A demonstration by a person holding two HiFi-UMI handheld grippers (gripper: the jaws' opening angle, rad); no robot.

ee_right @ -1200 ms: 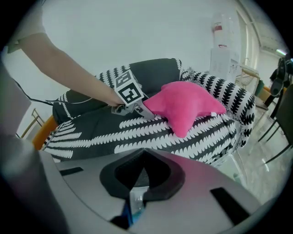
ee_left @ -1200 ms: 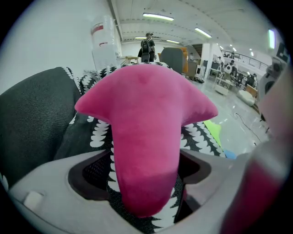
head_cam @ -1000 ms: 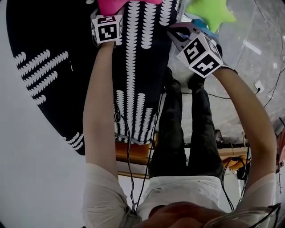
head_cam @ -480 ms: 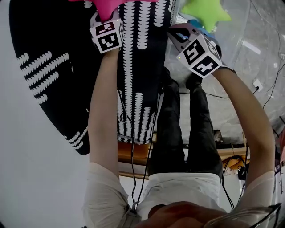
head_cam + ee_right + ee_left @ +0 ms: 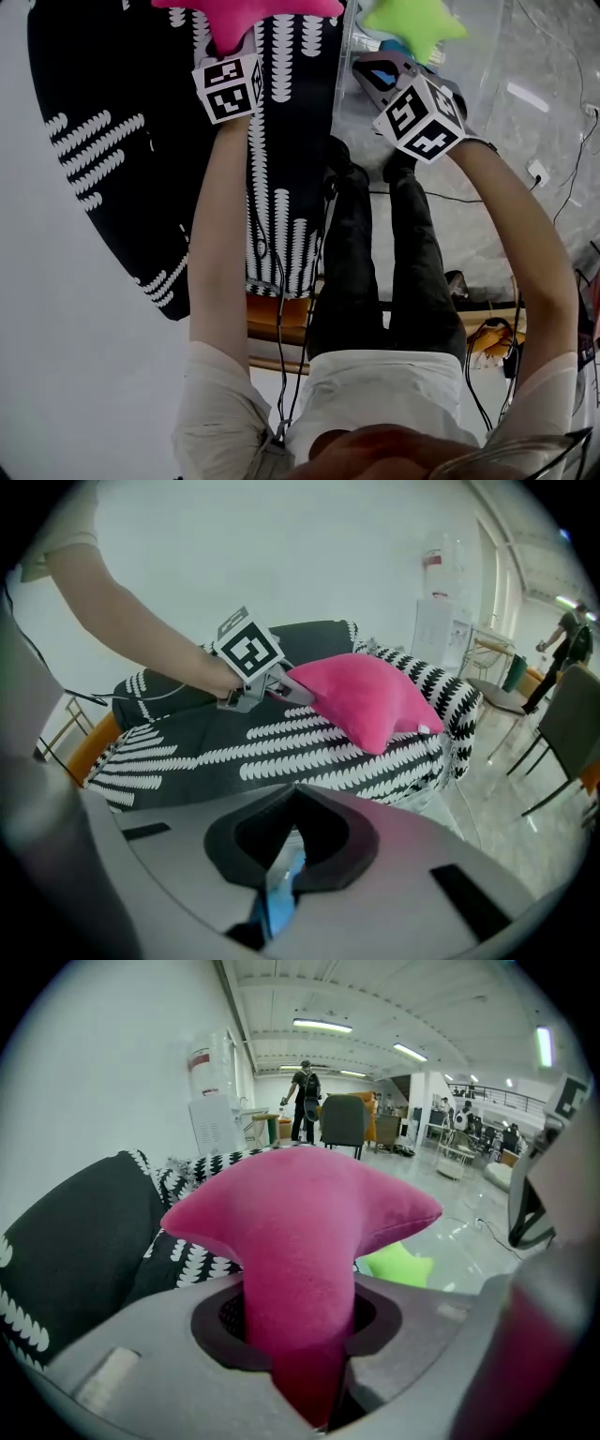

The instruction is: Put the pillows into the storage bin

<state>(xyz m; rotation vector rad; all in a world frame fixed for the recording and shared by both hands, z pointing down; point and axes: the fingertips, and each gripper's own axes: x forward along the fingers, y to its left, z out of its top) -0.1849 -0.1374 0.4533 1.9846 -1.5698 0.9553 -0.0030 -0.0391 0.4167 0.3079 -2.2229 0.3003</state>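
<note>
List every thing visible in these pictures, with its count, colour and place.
patterned cushion: 1, black and white, at the person's left
pink star pillow: 1, pink, above the patterned cushion, in the left gripper
green star pillow: 1, green, beyond the right gripper
blue item: 1, blue, between the right gripper's jaws; kind unclear
left gripper: 1, grey, shut on the pink star pillow
right gripper: 1, grey, shut on the blue item
arms: 2, bare, behind the grippers
</note>
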